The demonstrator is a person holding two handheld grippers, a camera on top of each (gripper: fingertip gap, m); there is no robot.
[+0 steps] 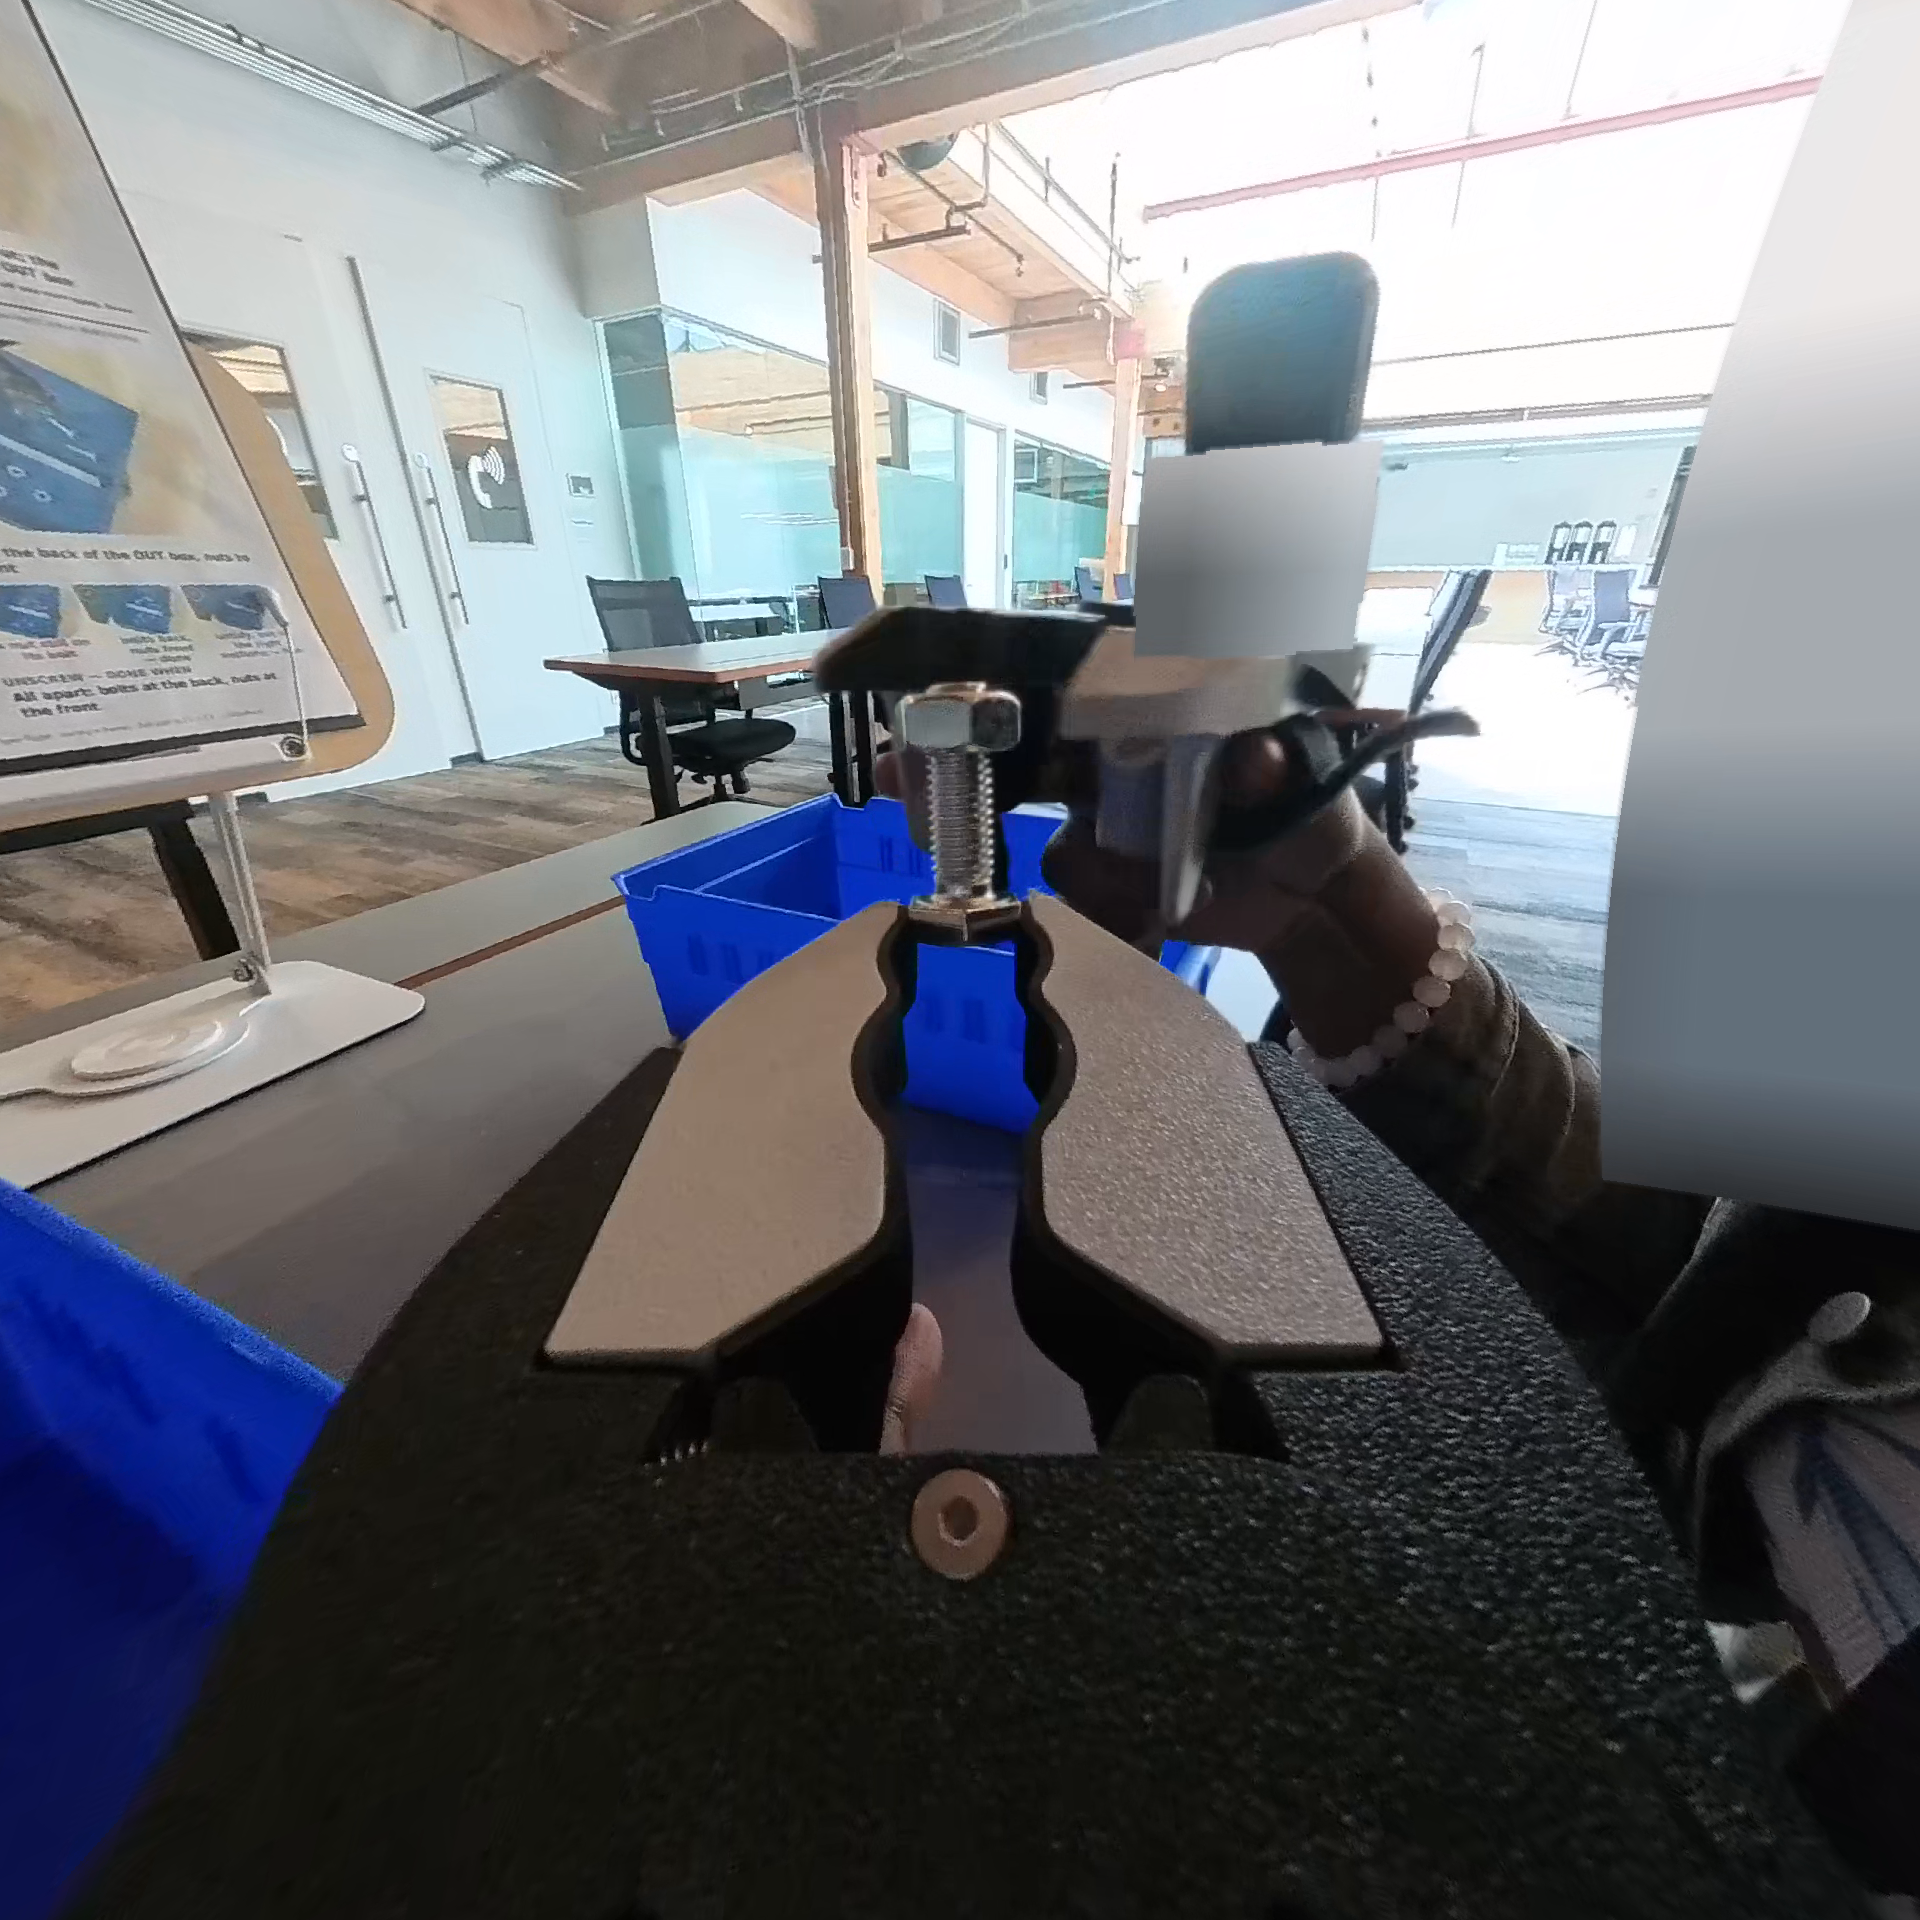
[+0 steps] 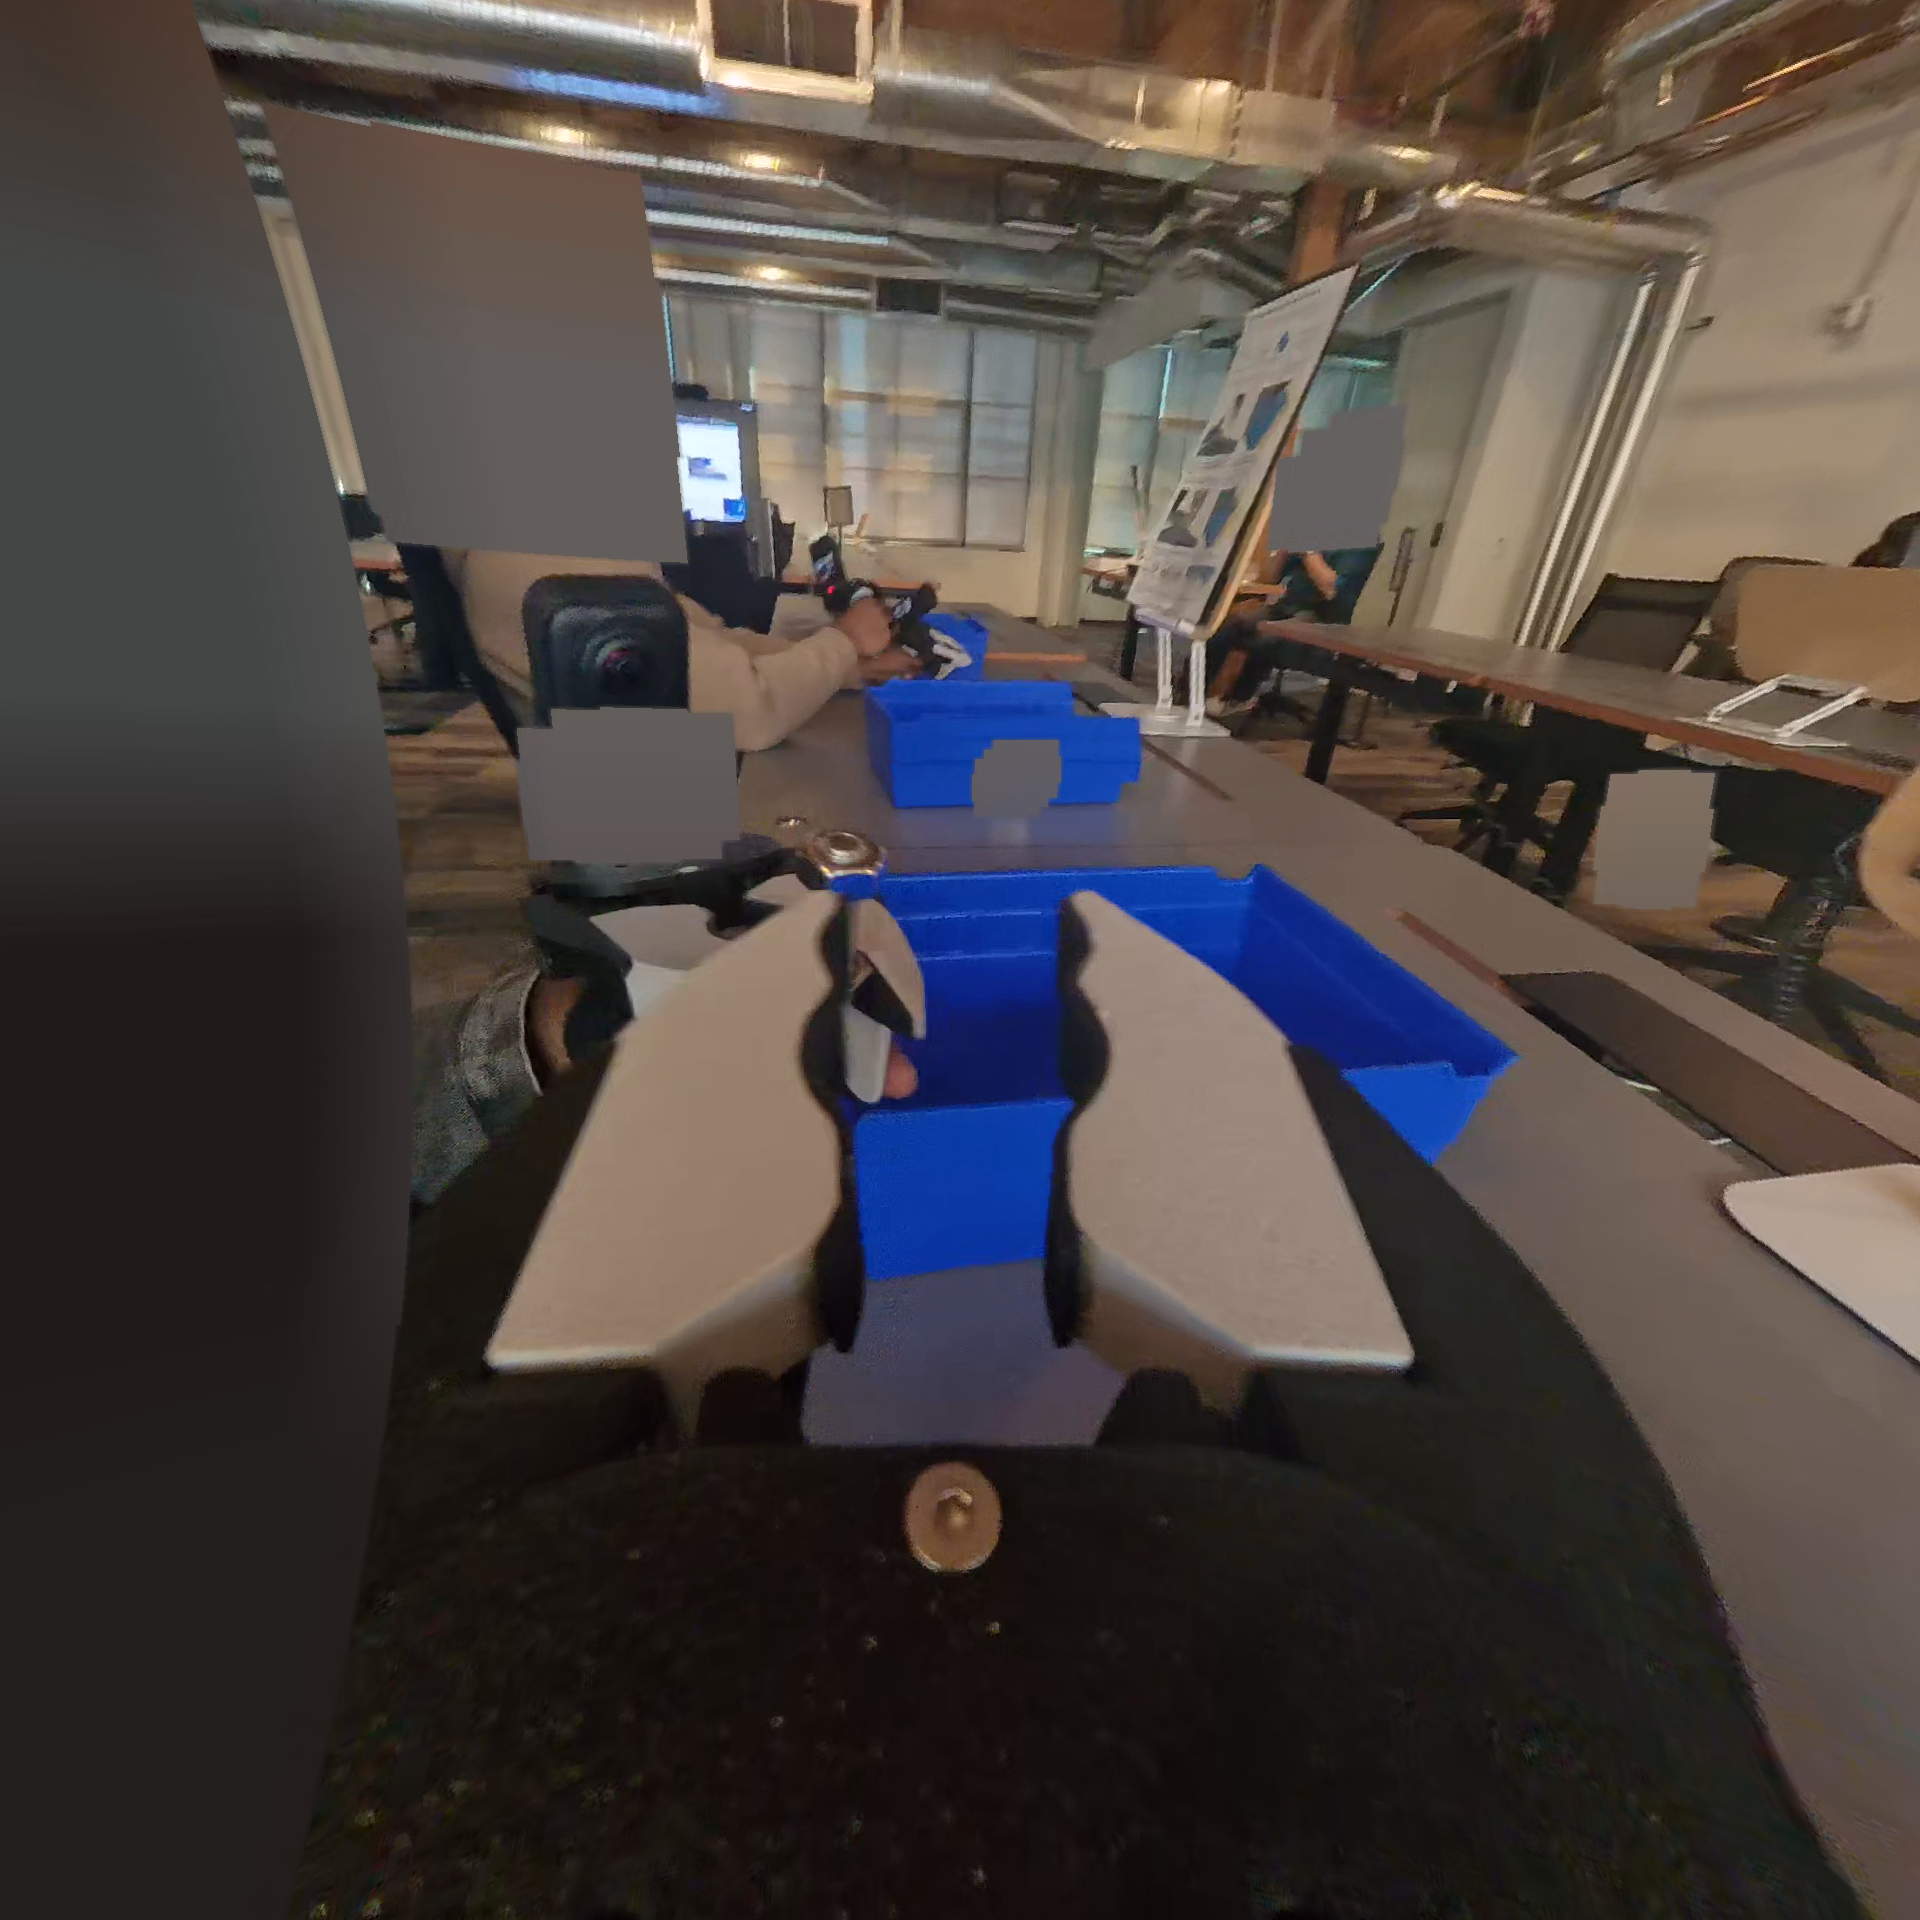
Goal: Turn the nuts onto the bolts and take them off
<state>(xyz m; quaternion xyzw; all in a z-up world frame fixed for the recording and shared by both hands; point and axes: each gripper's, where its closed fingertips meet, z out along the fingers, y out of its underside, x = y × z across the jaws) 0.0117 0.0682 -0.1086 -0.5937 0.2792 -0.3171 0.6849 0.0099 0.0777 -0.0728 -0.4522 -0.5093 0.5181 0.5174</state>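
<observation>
A bolt with its nut is held upright above the blue bin.
The bolt [image 1: 952, 831] head is clamped in the left gripper [image 1: 961, 914]; the nut [image 1: 958, 719] sits at its top end, beside the right gripper [image 2: 956, 914], which is spread wide, over the bin [image 2: 1299, 966] on the tabletop [image 2: 1662, 1351].

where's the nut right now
In the left wrist view the nut sits at the top end of the upright bolt, whose head the left gripper pinches, above the blue bin.
</observation>
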